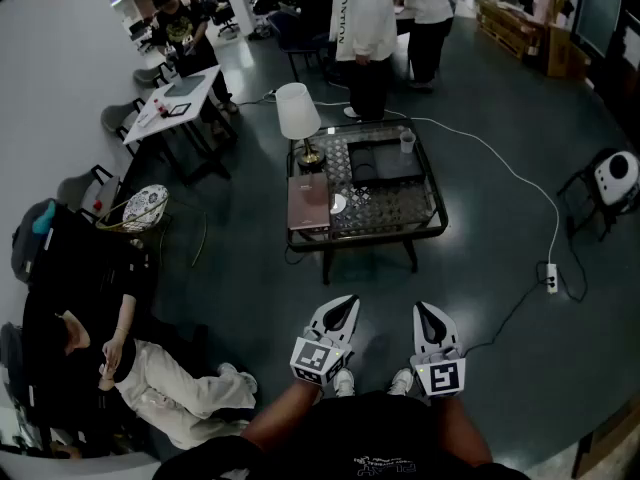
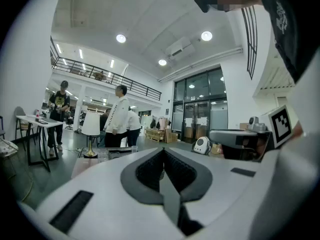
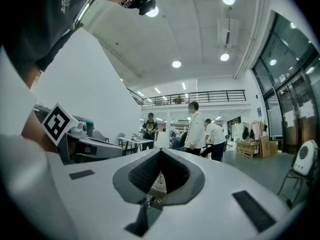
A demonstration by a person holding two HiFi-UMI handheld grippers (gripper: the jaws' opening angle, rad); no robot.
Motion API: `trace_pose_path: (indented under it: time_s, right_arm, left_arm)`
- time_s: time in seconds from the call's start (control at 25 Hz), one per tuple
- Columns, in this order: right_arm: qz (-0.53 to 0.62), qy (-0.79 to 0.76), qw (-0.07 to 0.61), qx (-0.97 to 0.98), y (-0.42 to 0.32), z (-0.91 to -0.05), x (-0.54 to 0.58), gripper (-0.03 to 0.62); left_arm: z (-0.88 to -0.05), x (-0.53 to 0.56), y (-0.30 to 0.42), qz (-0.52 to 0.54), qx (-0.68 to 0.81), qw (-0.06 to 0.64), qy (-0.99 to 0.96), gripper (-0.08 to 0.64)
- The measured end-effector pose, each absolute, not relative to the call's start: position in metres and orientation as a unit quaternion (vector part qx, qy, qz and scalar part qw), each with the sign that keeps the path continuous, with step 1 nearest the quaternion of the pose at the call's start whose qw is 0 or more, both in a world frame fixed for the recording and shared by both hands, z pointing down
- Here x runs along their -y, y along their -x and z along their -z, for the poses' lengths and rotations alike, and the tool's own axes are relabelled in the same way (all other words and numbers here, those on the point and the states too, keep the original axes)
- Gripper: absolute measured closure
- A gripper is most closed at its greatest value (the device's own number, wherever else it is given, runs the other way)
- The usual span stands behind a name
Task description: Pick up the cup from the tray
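A clear cup (image 1: pixel 407 141) stands at the far right corner of a dark tray (image 1: pixel 385 165) on a low glass table (image 1: pixel 400 213), several steps ahead of me. My left gripper (image 1: pixel 341 311) and right gripper (image 1: pixel 429 315) hang side by side near my feet, far short of the table. Both are shut with nothing between the jaws. In the left gripper view the jaw tips (image 2: pixel 162 151) meet, and the cup (image 2: pixel 134 148) shows small beyond them. In the right gripper view the tips (image 3: pixel 161 151) also meet, and the cup is hidden.
On the table stand a white-shaded lamp (image 1: pixel 297 113) and a pinkish box (image 1: pixel 308 203). Two people (image 1: pixel 365 28) stand behind it. A person (image 1: pixel 160 378) sits at my near left. A cable and power strip (image 1: pixel 551 276) lie on the floor to the right.
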State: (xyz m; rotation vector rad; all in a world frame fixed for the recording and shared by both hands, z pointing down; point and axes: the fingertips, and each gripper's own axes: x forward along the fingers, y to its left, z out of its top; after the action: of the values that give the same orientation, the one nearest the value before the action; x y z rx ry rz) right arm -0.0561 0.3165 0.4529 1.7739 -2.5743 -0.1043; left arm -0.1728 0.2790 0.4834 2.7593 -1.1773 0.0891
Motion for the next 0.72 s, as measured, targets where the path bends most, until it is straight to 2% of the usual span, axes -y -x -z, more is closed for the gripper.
trace_pose_path:
  time_s: [0.2, 0.48, 0.72]
  right_arm:
    - [0.046, -0.556, 0.010, 0.830, 0.051, -0.448, -0.320, 0.583]
    - [0.057, -0.549, 0.005, 0.834, 0.049, -0.442, -0.327, 0.583]
    - [0.052, -0.542, -0.024, 0.838, 0.046, -0.441, -0.336, 0.583]
  left_arm:
    - [-0.478, -0.292, 0.157, -0.040, 0.382, 0.037, -0.923, 0.551]
    - [-0.473, -0.303, 0.156, -0.022, 0.387, 0.074, -0.919, 0.551]
    - [-0.473, -0.314, 0.153, -0.042, 0.390, 0.051, -0.918, 0.551]
